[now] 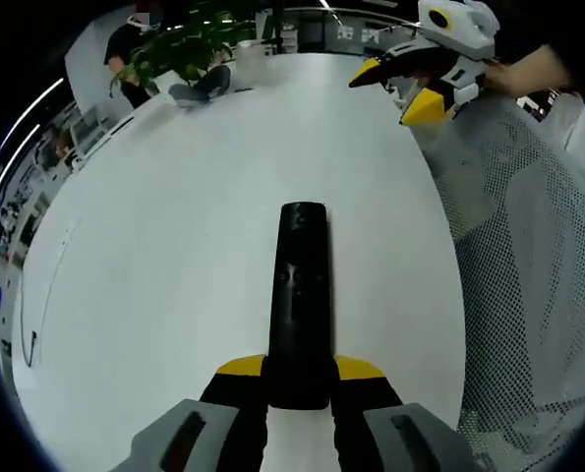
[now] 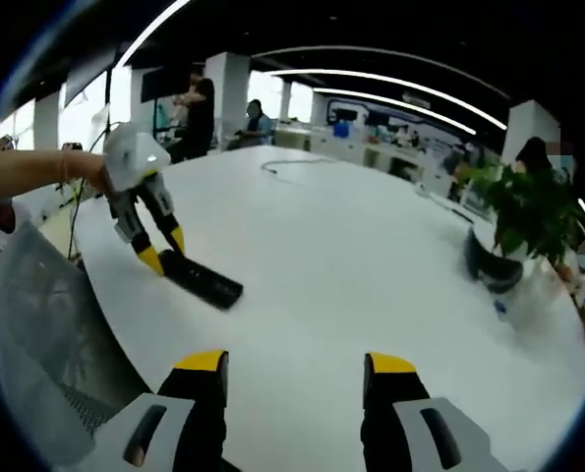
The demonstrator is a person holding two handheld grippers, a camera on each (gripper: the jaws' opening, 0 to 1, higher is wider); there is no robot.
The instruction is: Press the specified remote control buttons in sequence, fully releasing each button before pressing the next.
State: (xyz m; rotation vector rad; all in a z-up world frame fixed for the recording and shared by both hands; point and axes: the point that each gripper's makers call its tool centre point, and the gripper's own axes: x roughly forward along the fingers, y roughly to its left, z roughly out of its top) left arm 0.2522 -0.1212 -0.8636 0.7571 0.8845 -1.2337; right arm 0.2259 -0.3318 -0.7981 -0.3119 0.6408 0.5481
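Observation:
A long black remote control (image 1: 300,295) lies on the white table (image 1: 174,256), pointing away from me. My left gripper (image 1: 299,370) is shut on its near end, yellow tips on either side. In the right gripper view the same remote (image 2: 205,282) lies near the table's left edge, with the left gripper (image 2: 161,252) clamped on its end and held by a person's hand. My right gripper (image 2: 296,366) hovers open above the table (image 2: 351,256) with nothing between its jaws. It also appears in the left gripper view, high and to the right (image 1: 398,90), well away from the remote.
A grey mesh chair (image 1: 528,275) stands against the table's edge beside the remote. A potted plant (image 2: 528,211) and a dark rounded object (image 2: 491,267) sit at the far end. A thin cable (image 2: 297,165) lies across the table. People stand in the background.

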